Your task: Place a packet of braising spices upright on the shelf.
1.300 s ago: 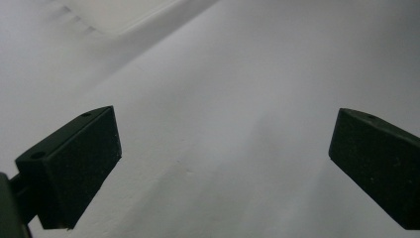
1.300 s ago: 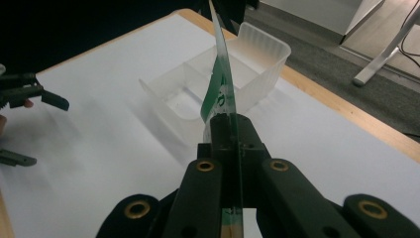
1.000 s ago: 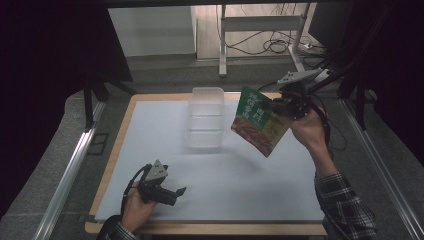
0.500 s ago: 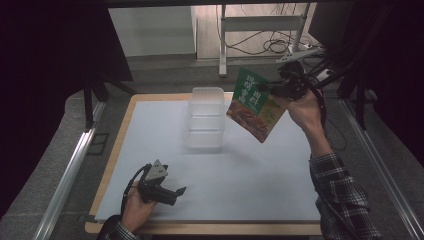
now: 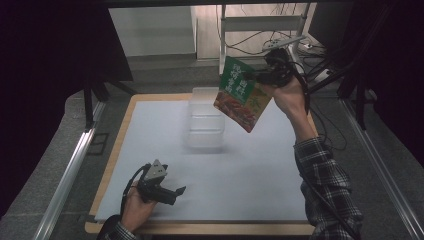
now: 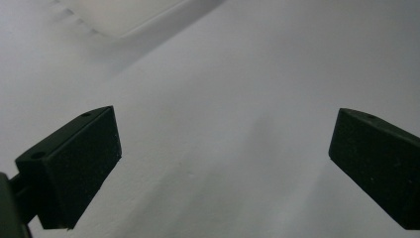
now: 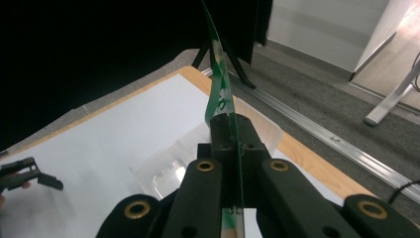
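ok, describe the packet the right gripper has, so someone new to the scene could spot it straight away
Start at the white table mat, then find the clear plastic container at its far middle. Just right of it and above, the right gripper holds the packet in the air, tilted, pinched at one edge. It is the one colourful thing here: a flat green pouch with a red food picture.

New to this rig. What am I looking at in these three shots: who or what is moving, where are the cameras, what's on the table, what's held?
No robot: a person holds a two-jaw gripper in each hand. The high view looks down from above; the other two cameras ride on the grippers.

The right gripper is shut on a green food pouch, raised above a clear plastic container standing on the white table.

The left gripper rests low near the front edge, jaws wide apart, nothing between them.
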Motion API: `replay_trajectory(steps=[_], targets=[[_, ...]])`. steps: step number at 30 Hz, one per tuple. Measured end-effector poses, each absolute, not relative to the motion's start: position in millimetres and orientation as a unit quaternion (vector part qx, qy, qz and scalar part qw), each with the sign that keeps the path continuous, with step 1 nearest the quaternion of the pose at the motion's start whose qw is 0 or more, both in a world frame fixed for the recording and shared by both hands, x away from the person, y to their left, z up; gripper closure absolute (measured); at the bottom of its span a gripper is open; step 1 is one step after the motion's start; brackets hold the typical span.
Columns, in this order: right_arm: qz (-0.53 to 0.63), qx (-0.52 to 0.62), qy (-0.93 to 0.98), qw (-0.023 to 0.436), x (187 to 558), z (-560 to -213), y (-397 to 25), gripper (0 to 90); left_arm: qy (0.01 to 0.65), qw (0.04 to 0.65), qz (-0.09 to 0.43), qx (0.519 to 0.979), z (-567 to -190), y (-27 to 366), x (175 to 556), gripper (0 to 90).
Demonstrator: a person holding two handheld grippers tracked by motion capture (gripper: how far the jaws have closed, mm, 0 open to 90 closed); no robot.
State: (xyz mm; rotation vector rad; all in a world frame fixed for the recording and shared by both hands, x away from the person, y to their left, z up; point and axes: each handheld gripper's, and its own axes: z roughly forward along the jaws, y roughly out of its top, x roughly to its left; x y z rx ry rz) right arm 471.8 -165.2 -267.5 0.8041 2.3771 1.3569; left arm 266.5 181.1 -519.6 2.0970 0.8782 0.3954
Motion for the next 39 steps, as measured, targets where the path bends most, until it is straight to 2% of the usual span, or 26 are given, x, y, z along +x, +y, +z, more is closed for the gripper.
replay_trajectory(steps=[24, 39], targets=[[0.488, 0.267, 0.818, 0.148, 519, -269, -98, 89.1, 0.352, 0.414, 0.157, 0.824, -518, 184, 267, 0.0], [0.486, 0.259, 0.82, 0.156, 548, -297, -70, 89.1, 0.357, 0.426, 0.155, 0.817, -515, 188, 266, 0.0]])
